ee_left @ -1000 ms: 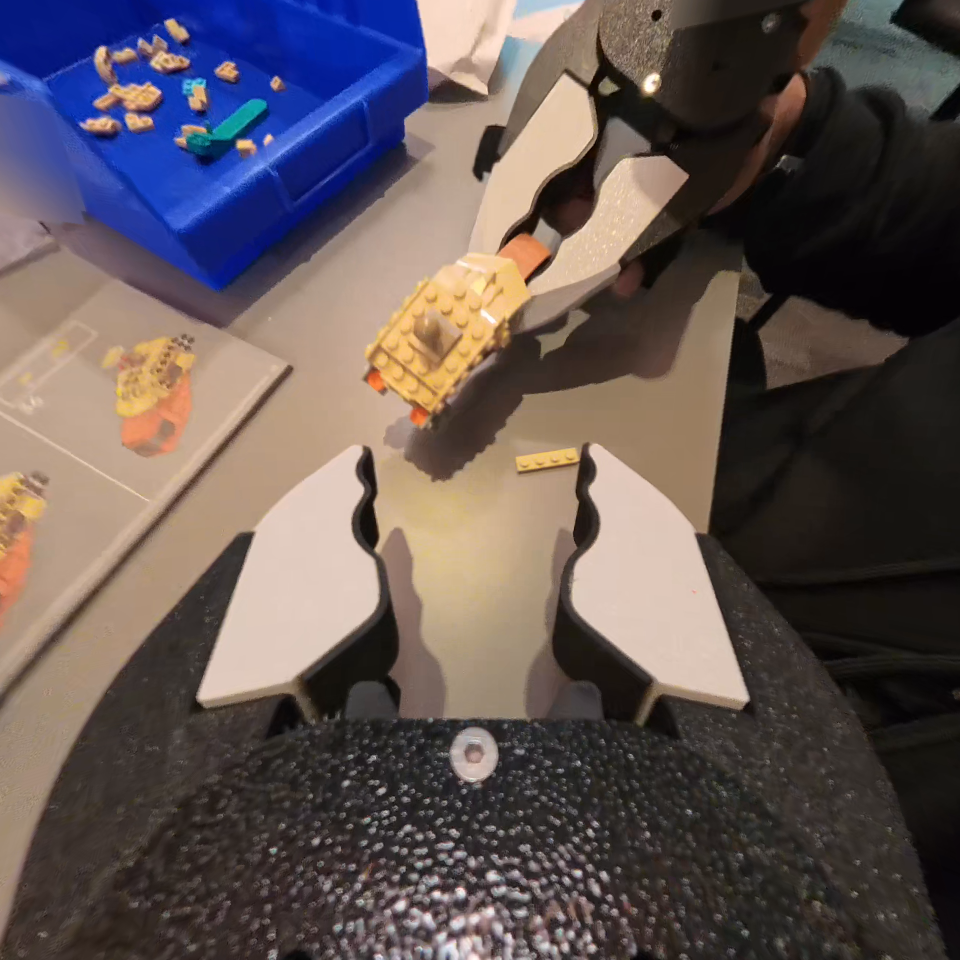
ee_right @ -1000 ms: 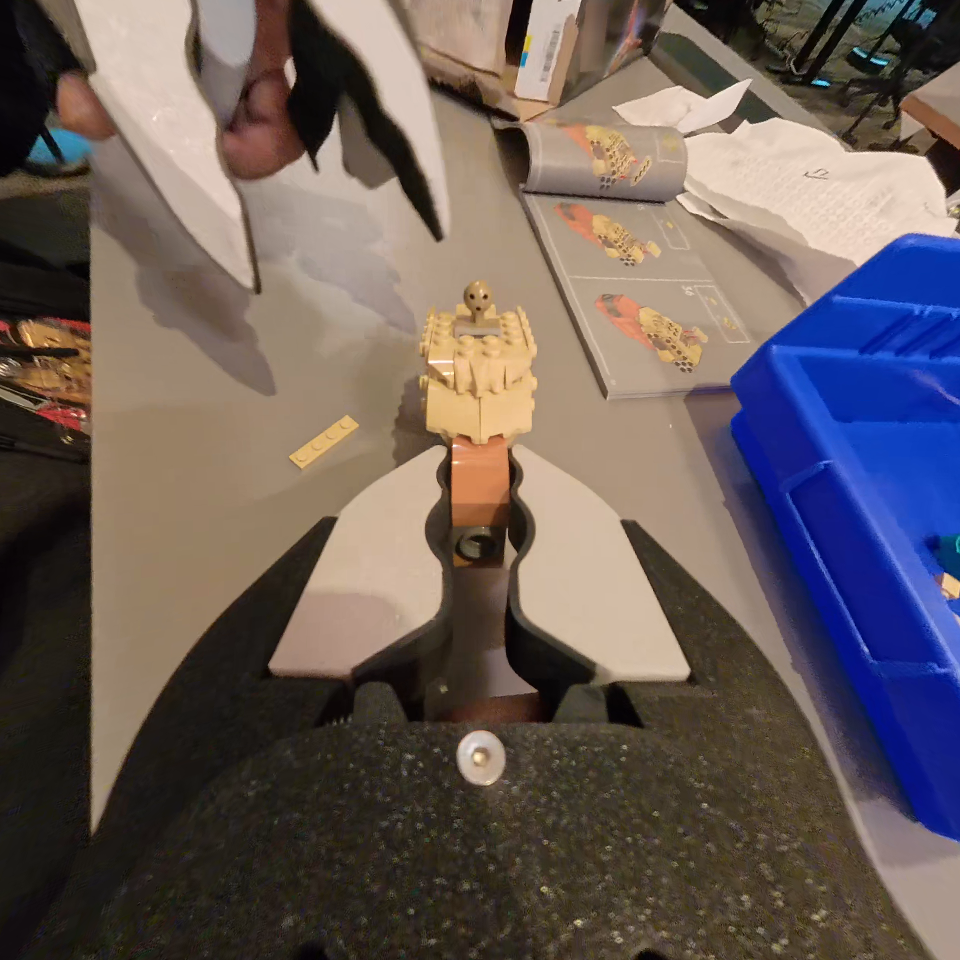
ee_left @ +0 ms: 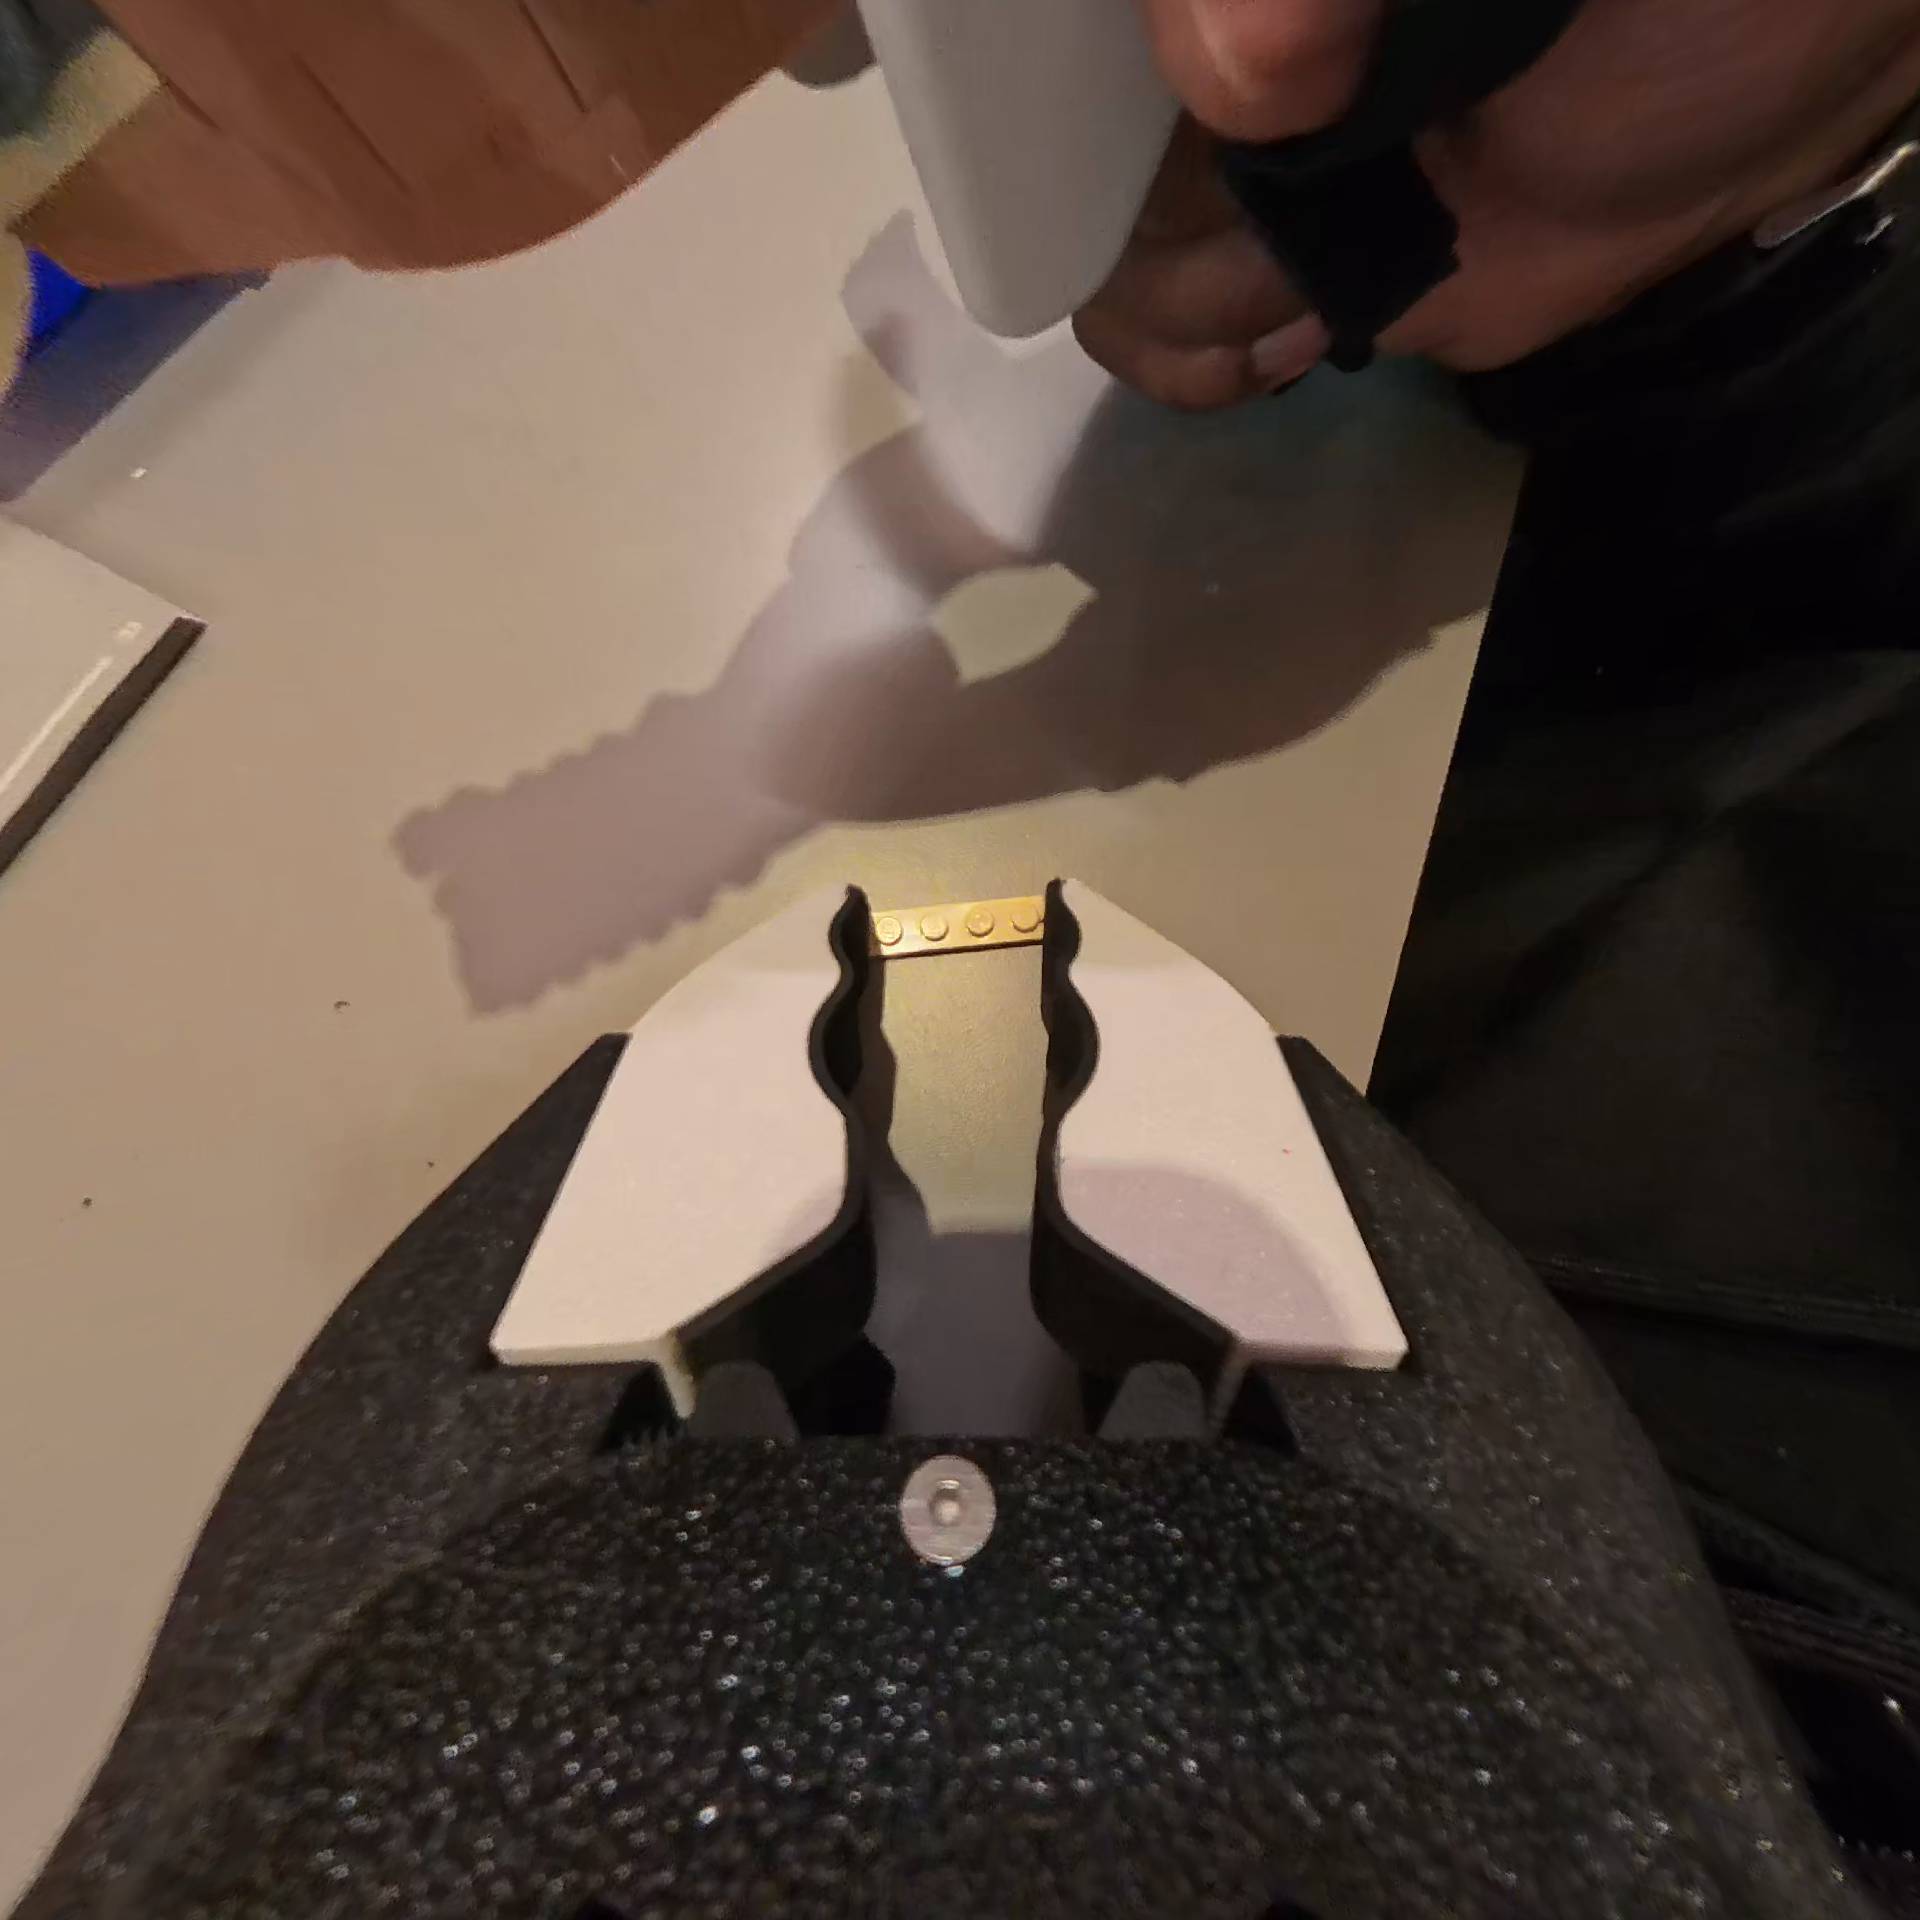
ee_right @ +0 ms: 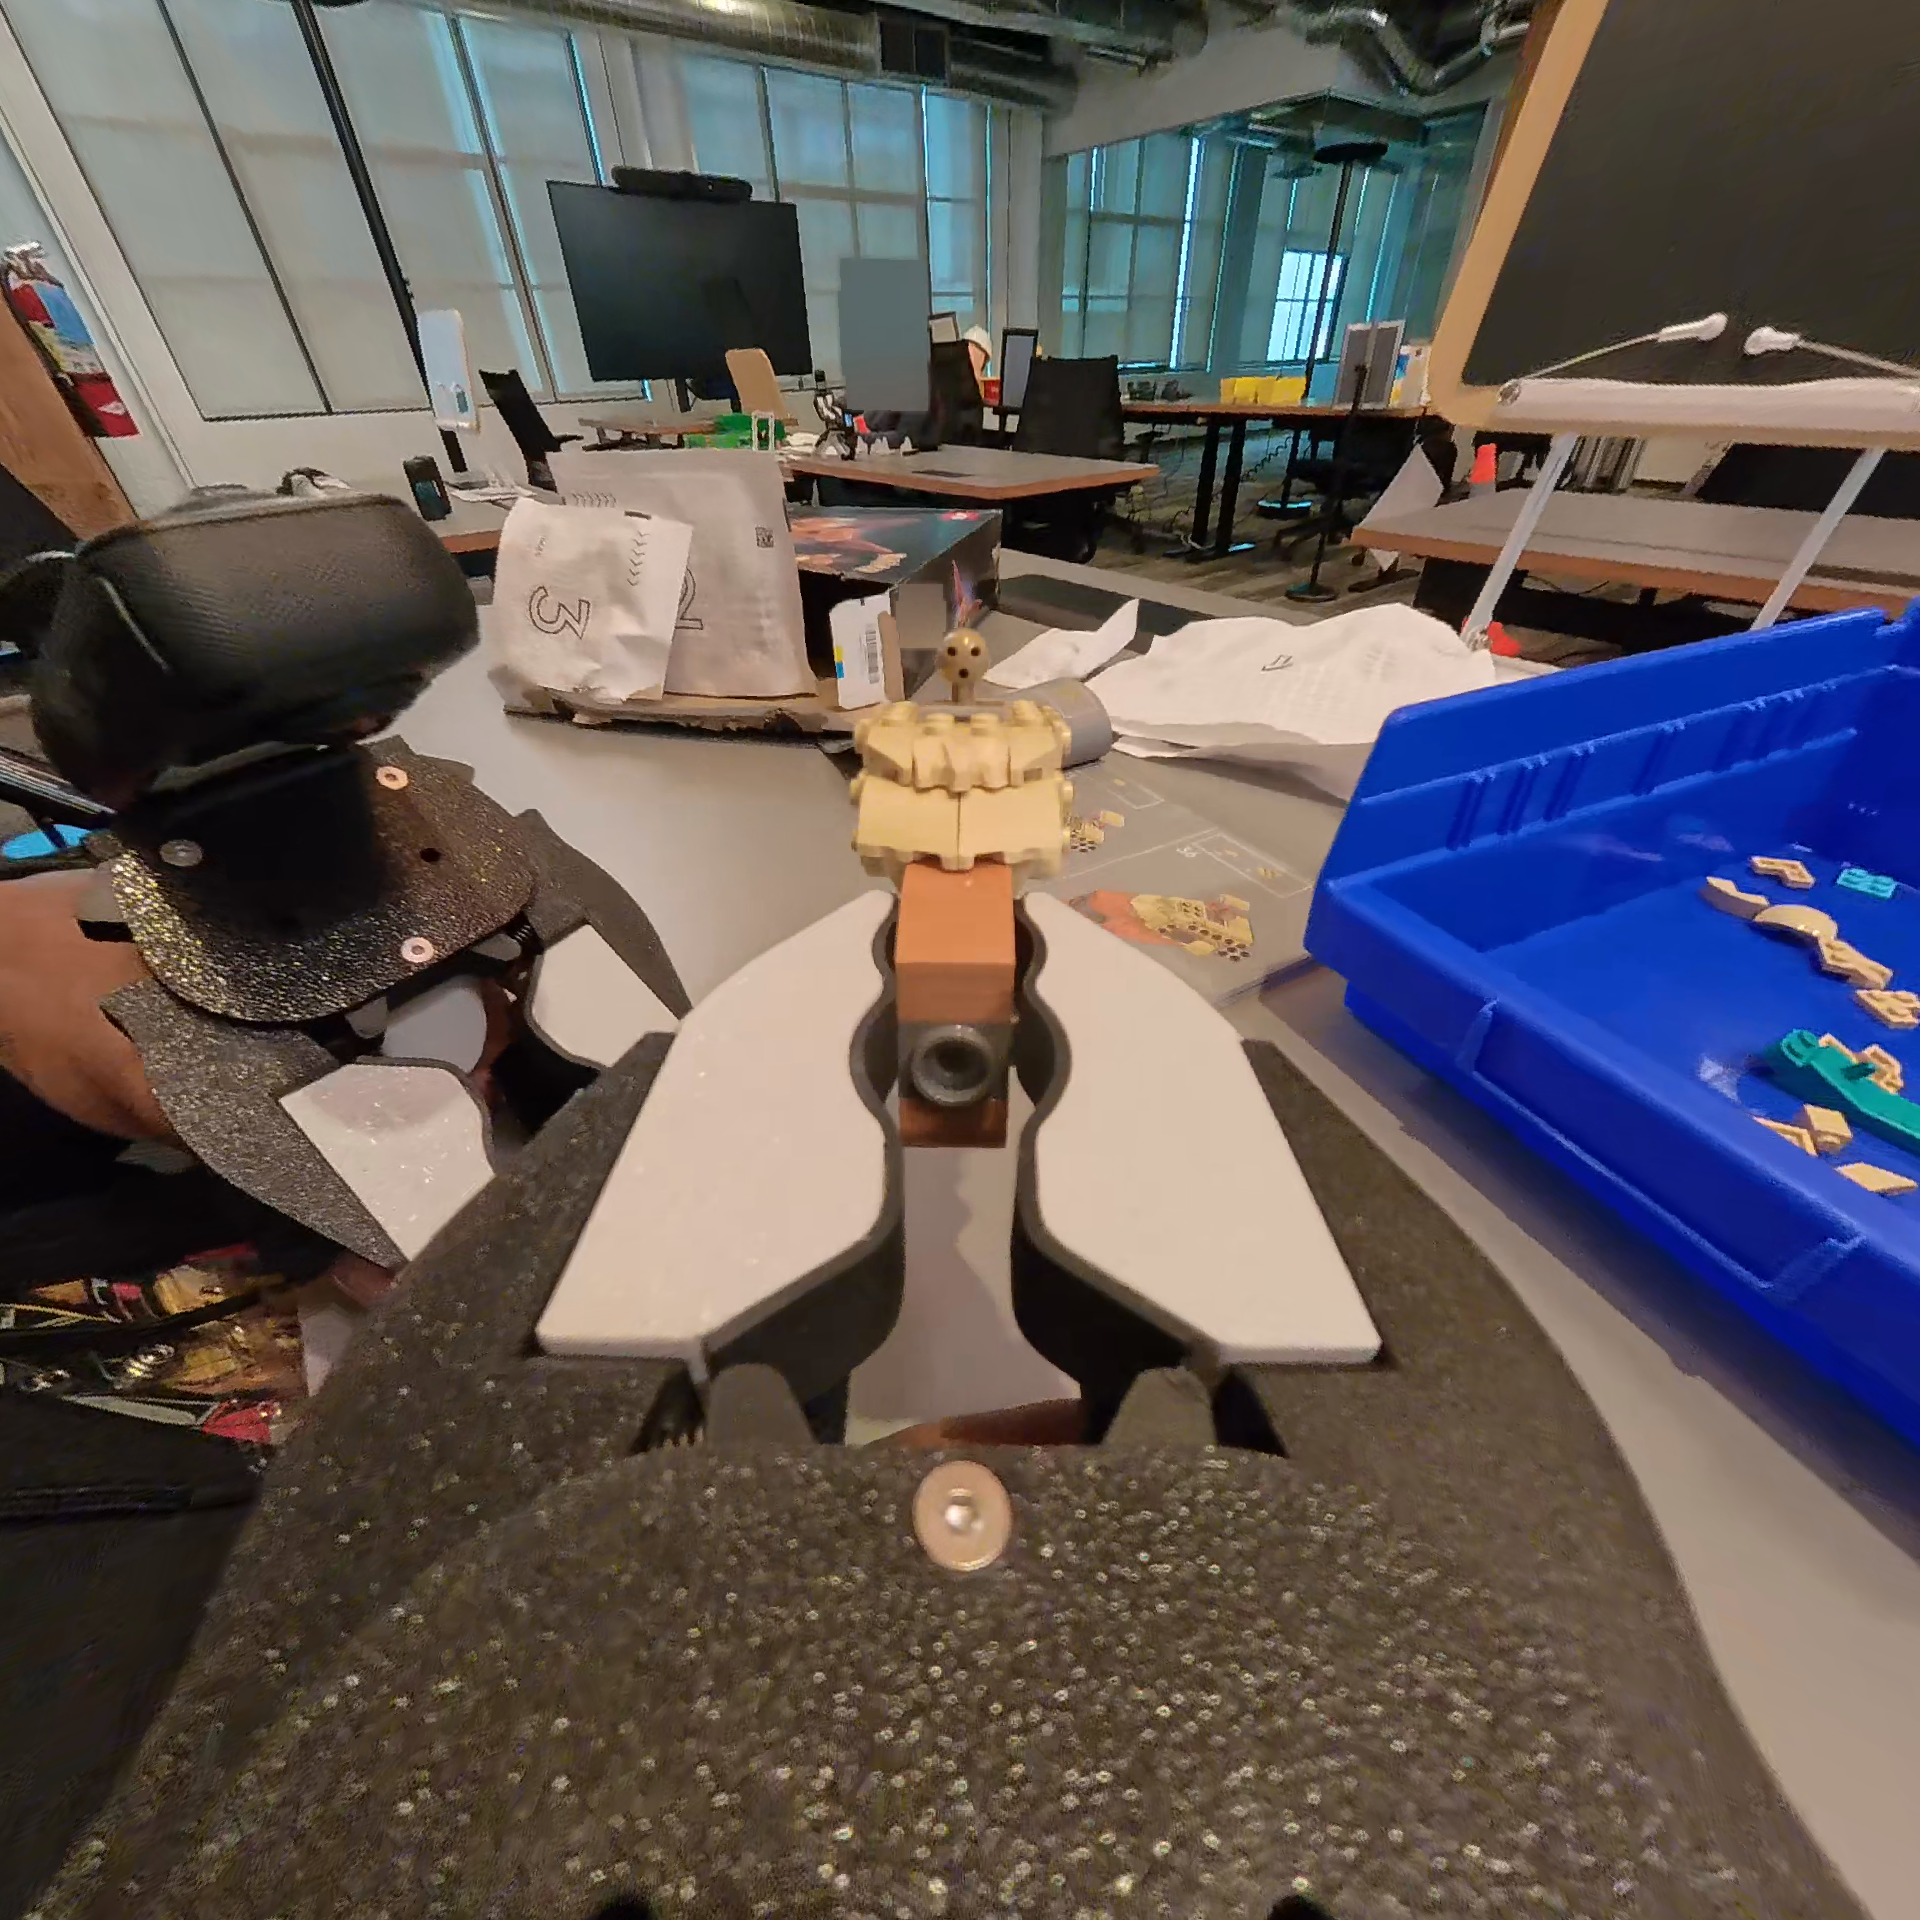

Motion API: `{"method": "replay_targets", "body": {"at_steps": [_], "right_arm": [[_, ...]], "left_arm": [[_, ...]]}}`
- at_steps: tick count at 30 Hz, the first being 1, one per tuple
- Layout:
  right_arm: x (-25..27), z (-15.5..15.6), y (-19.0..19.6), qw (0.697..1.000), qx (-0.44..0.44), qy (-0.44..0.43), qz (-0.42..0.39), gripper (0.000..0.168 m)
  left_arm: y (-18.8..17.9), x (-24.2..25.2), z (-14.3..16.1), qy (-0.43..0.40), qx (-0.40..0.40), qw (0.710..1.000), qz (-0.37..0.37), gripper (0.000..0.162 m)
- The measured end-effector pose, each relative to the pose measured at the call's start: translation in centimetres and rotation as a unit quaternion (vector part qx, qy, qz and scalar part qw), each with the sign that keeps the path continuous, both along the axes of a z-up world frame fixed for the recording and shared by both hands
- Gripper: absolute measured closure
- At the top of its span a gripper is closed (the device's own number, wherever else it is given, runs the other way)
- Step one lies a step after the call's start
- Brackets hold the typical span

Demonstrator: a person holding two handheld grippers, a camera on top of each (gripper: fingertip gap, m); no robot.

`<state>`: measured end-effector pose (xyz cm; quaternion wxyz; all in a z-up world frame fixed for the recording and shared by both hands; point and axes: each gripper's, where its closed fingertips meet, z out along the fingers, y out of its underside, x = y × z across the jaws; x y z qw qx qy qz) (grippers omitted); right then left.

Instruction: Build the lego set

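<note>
Jaws of the left gripper (ee_left: 957, 914) stand parted astride the tan four-stud plate (ee_left: 957, 926), flat near the worktop's (ee_left: 312, 727) right edge; closing askew could flick it off. Right gripper (ee_right: 954, 940) clamps the tan-and-brown model (ee_right: 958, 800) aloft.

Two white bags (ee_right: 587, 613) each bear a large printed numeral. A barcode sticker (ee_right: 857, 649) is on the box (ee_right: 894, 551). The booklet (ee_right: 1195, 894) has small step numbers. The extinguisher (ee_right: 52, 332) carries labels too small to read.
</note>
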<state>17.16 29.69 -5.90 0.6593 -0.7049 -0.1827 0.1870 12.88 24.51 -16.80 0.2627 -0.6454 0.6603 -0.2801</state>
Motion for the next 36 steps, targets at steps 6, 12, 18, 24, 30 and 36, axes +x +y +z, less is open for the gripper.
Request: {"method": "replay_targets", "body": {"at_steps": [6, 12, 18, 24, 30, 36], "right_arm": [[-0.1, 0.0, 0.1, 1.0, 0.001, -0.005, 0.0, 0.151], [-1.0, 1.4, 0.4, 0.999, 0.004, -0.002, 0.041, 0.151], [-2.4, 6.1, 1.0, 0.996, 0.036, 0.006, 0.079, 0.15], [-4.0, 7.9, 2.0, 0.994, 0.039, -0.012, 0.099, 0.15], [-4.9, 8.4, 2.7, 0.994, 0.014, -0.013, 0.112, 0.151], [-6.2, 8.6, 2.1, 0.99, 0.008, -0.05, 0.128, 0.151]], "left_arm": [[-0.4, -0.1, 0.5, -0.02, -0.002, 1.0, -0.018, 0.131], [0.6, -1.7, 2.3, -0.068, -0.017, 0.997, -0.039, 0.131], [3.3, -3.1, 5.9, -0.113, -0.02, 0.991, -0.062, 0.13], [6.9, -3.6, 7.9, -0.114, 0.011, 0.991, -0.073, 0.13], [8.7, -4.1, 10.1, -0.131, 0.033, 0.986, -0.094, 0.13], [9.3, -6.2, 11.2, -0.138, 0.052, 0.986, -0.083, 0.13]]}}
